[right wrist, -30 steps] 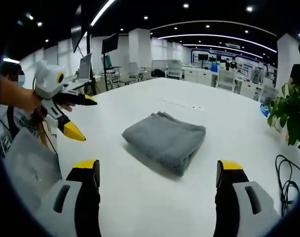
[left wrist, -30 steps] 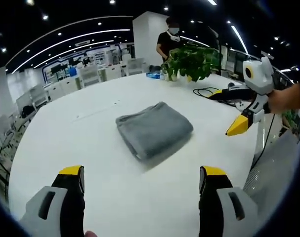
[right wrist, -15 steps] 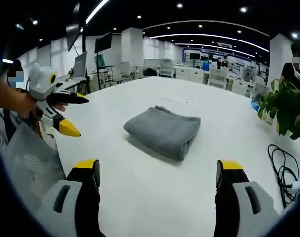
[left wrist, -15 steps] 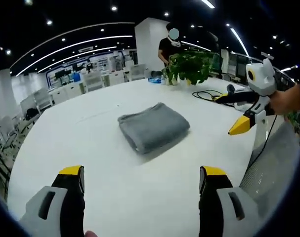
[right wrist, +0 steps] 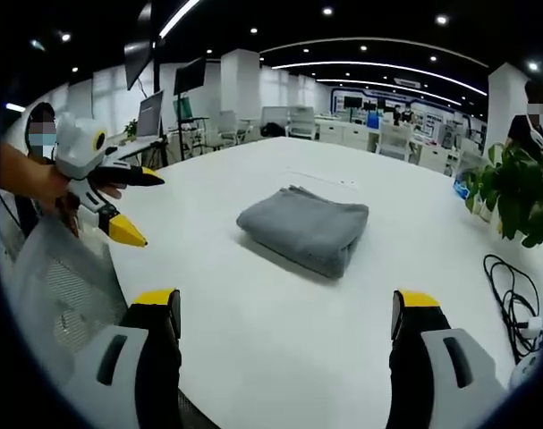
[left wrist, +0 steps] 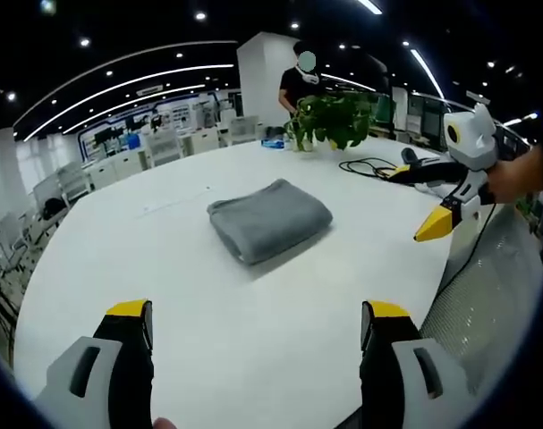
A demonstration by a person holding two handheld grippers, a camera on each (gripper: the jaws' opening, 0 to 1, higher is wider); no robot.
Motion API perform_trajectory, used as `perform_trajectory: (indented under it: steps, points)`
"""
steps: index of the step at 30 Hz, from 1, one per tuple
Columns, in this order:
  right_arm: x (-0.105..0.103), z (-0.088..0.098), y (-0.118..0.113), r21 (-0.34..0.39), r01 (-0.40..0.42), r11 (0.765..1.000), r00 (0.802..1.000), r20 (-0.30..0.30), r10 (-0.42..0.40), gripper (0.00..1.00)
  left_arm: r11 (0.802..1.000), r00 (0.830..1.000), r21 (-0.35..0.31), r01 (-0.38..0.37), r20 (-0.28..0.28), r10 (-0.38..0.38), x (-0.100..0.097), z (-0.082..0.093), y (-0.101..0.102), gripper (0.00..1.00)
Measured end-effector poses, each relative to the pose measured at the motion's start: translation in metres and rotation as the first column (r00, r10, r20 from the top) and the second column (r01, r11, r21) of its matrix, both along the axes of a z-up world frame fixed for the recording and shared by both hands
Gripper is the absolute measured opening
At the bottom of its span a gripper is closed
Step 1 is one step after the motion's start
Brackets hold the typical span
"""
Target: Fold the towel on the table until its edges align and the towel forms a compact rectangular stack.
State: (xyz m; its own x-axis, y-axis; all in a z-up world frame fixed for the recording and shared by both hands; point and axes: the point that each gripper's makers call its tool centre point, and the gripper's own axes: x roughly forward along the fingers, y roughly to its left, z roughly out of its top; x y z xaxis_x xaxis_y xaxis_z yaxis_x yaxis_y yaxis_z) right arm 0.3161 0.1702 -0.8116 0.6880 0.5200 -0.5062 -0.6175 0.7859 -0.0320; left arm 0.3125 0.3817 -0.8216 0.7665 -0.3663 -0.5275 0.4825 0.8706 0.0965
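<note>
Grey towel (left wrist: 269, 220) folded into a compact rectangular stack, lying flat near the middle of the white table (left wrist: 164, 268); same towel in right gripper view (right wrist: 304, 227), layered fold edges facing the camera side. Nothing touching it.

Left gripper (left wrist: 258, 335): 2 jaws spread wide, yellow-tipped, nothing between them, held above the near part of the table, well short of the towel. Seen from right gripper view too, at left (right wrist: 128, 204), held in a hand (right wrist: 34, 179), jaws apart, off the table edge.

Right gripper (right wrist: 289, 326): 2 jaws spread wide, empty, over the near table edge, towel well ahead. In left gripper view, at right (left wrist: 432, 201), gripped by a hand (left wrist: 517, 174), yellow tips parted, beside the table rim.

Potted plant (left wrist: 334, 116) at the far side of the table, well apart from the towel. Black cable (left wrist: 365, 165) coiled on the table near the plant. Person (left wrist: 298, 80) standing behind the plant. Mesh chair back (right wrist: 61, 286) at lower left of right gripper view. Office desks and ceiling lights in the background.
</note>
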Motion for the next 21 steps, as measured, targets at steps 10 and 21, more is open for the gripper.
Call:
perform_trajectory:
  steps: [10,21]
  points:
    - [0.005,-0.004,-0.012,-0.014,0.029,0.999,1.000,0.011,-0.029,0.99,1.000,1.000,0.013,0.009,-0.001,-0.009,-0.008,-0.007,0.004,0.99]
    - [0.005,-0.007,-0.024,0.049,0.026,0.998,1.000,0.006,-0.026,0.99,1.000,1.000,0.002,-0.020,0.000,0.020,-0.004,-0.005,0.002,0.99]
